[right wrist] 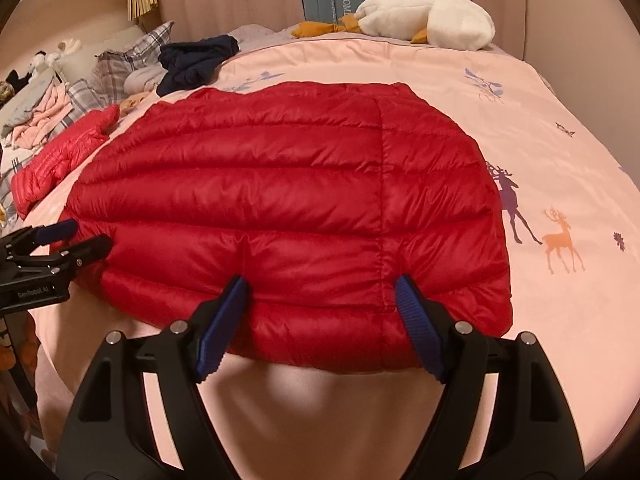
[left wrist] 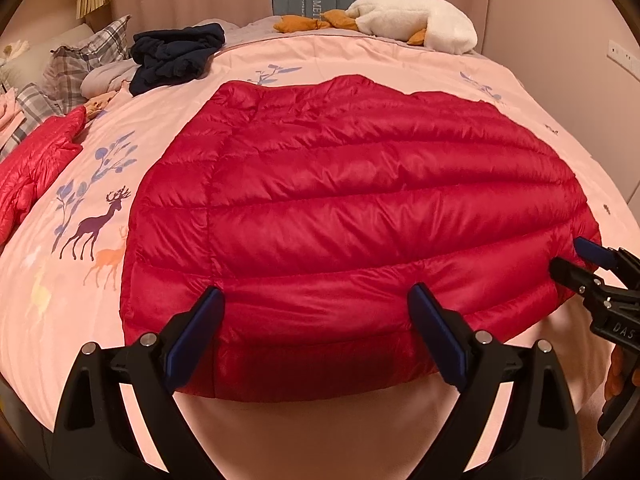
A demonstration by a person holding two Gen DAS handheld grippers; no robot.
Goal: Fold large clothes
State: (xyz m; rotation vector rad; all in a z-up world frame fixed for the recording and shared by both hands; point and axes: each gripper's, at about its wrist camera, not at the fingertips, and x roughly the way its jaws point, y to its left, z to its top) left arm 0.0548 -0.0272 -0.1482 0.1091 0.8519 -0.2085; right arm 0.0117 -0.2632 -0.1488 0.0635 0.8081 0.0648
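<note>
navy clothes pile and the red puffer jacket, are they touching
Apart. The left wrist view shows a strip of pink bedspread between the navy clothes pile and the far edge of the red puffer jacket.

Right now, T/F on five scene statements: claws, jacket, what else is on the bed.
1. Both claws are open. True: the left claw and right claw each have fingers spread over the near hem of the red down jacket.
2. The jacket hangs in the air. False: it lies flat on the pink duvet.
3. A dark navy garment sits bunched at the far left of the bed. True.
4. The white plush toy rests on the jacket. False: it lies apart, at the bed's far edge.
5. The duvet is plain. False: it carries deer and plant prints.
</note>
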